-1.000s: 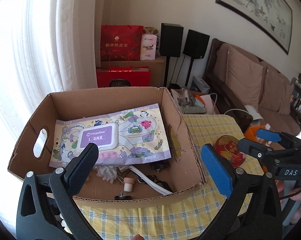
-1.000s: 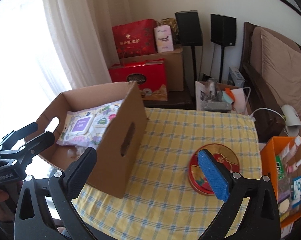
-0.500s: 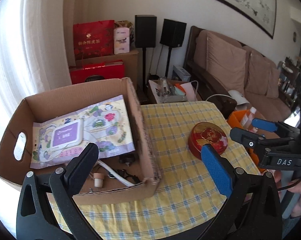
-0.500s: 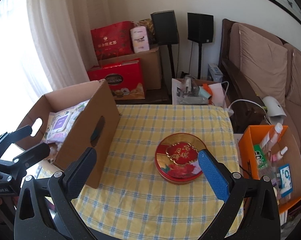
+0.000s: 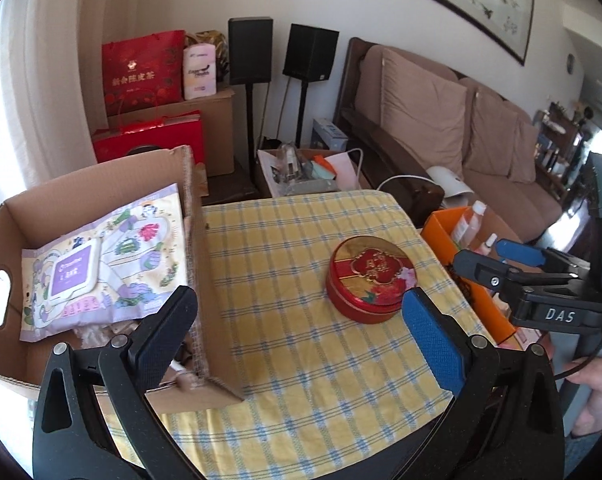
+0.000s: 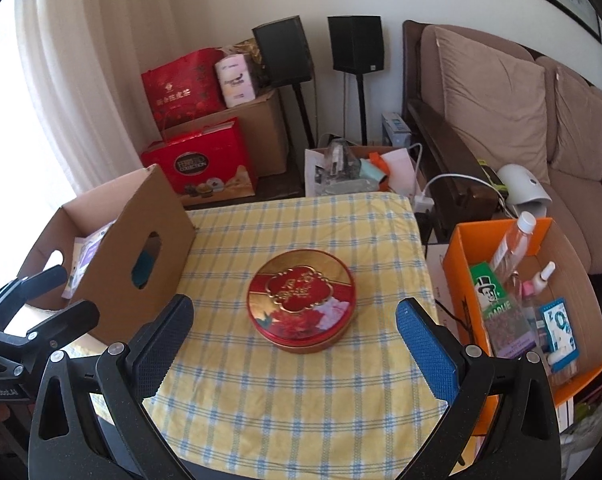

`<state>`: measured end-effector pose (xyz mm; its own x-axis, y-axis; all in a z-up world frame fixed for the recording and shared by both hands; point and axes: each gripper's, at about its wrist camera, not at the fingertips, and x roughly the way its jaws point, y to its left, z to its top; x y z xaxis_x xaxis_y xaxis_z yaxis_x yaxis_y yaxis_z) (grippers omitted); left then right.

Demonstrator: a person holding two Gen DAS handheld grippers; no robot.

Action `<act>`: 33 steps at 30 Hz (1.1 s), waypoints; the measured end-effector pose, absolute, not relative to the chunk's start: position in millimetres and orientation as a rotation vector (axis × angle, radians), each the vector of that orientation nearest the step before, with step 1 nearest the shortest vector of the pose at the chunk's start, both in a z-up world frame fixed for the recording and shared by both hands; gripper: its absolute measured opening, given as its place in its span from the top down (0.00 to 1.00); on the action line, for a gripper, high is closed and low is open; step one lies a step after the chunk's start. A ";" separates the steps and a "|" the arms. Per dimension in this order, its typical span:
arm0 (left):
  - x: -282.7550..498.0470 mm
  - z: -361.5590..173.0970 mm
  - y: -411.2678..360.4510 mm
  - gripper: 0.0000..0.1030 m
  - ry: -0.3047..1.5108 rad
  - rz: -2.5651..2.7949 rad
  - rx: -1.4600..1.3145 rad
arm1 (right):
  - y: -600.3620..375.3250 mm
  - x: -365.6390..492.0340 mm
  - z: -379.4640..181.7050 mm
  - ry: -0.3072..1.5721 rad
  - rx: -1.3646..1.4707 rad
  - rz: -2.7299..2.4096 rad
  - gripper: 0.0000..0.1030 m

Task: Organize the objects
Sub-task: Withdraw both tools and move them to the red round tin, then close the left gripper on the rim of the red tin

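From the left wrist view we see our left claw (image 5: 297, 320) spread wide and empty above the bench (image 5: 301, 248), which is covered in a yellow checked cloth. A round red tin (image 5: 371, 278) sits on the cloth near the bench's right edge, just beyond the claw's blue fingertip. To the left stands an open cardboard box (image 5: 199, 264) on the bench, with a purple pack of wipes (image 5: 101, 264) lying tilted inside it. Our right claw (image 5: 501, 258) hovers at the right, over an orange box (image 5: 445, 228) beside the bench, held by a hand (image 5: 599, 396). From the right wrist view our right claw (image 6: 295, 326) is also wide open and holds nothing; the red tin (image 6: 301, 300) lies between its fingers in the picture, apart from both. The cardboard box (image 6: 141, 248) stands at the left, the orange box (image 6: 459, 264) with bottles and packets at the right, and the left claw (image 6: 41, 300) shows at the left edge, parted.
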<state>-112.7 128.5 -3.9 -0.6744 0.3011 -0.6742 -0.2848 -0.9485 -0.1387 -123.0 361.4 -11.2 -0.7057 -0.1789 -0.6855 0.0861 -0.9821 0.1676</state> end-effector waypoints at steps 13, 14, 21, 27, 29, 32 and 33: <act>-146.5 -31.5 179.4 0.02 -0.037 2.559 -1.120 | 409.3 -136.0 -39.4 -0.343 1.213 -2.783 0.02; -148.3 -33.1 182.8 0.02 -0.023 2.559 -1.114 | 412.3 -137.1 -41.8 -0.357 1.216 -2.778 0.03; -155.4 -47.6 210.4 0.06 0.103 2.589 -1.089 | 424.5 -146.9 -57.1 -0.434 1.244 -2.745 0.16; -179.3 -71.3 215.7 0.17 0.026 2.555 -1.179 | 428.3 -157.7 -72.5 -0.546 1.265 -2.673 0.28; -185.7 -79.1 213.2 0.17 -0.025 2.530 -1.213 | 428.7 -161.0 -75.8 -0.568 1.269 -2.653 0.33; -196.6 -92.4 209.2 0.17 -0.113 2.481 -1.270 | 429.6 -167.8 -83.9 -0.615 1.281 -2.616 0.39; -198.7 -95.0 207.5 0.18 -0.131 2.471 -1.280 | 430.5 -170.3 -87.1 -0.637 1.284 -2.602 0.40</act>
